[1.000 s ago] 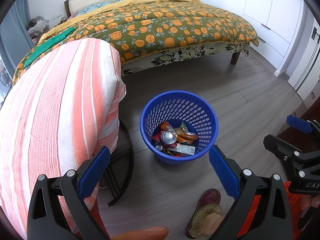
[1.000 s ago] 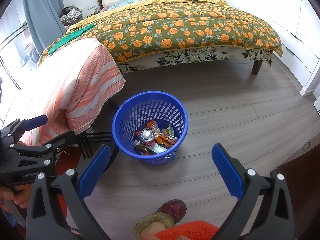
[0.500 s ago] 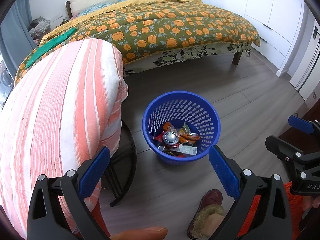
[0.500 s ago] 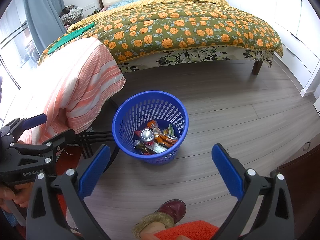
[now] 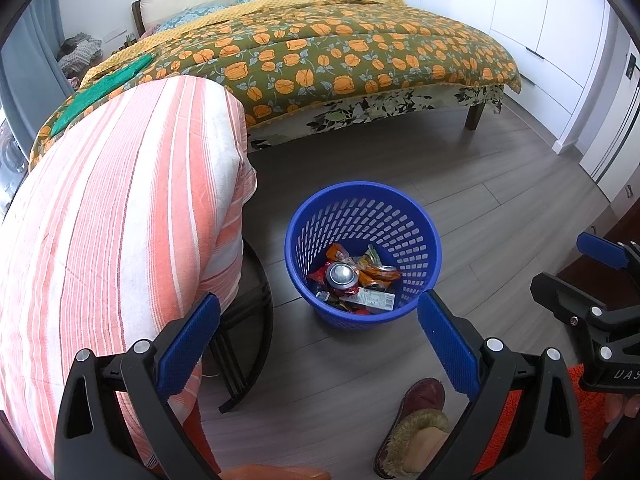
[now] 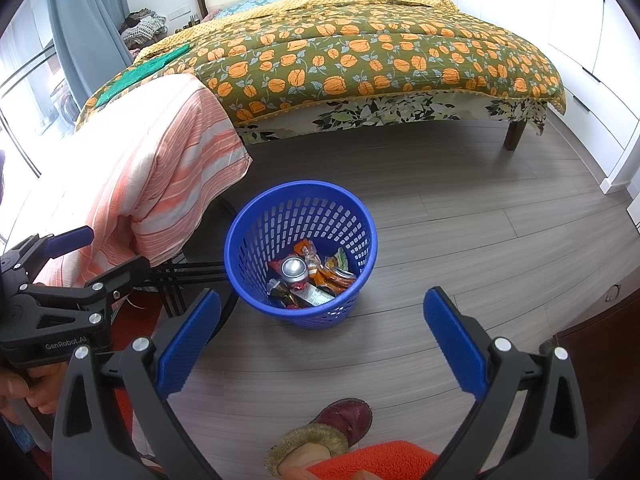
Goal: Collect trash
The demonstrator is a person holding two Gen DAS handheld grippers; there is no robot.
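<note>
A blue perforated bin [image 5: 416, 236] [image 6: 248, 264] stands on the grey wood floor. Inside lie a silver-topped can [image 5: 342, 274] [image 6: 294, 269], orange snack wrappers [image 5: 374, 270] [image 6: 326, 274] and a white label strip. My left gripper [image 5: 320, 338] hovers above and in front of the bin, open and empty. My right gripper [image 6: 322, 338] is also open and empty, held just short of the bin. Each gripper shows at the side of the other's view.
A small black-framed table under a pink striped cloth [image 5: 120, 220] [image 6: 160, 168] stands left of the bin. Behind lies a bed with an orange-flowered quilt [image 5: 340, 52] [image 6: 380, 52]. White wardrobes [image 5: 560, 20] line the right. A slippered foot [image 6: 340, 428] is below.
Both views have shifted only slightly; the left view drifted a little so the bin sits slightly further right. Both grippers stay open and empty.
</note>
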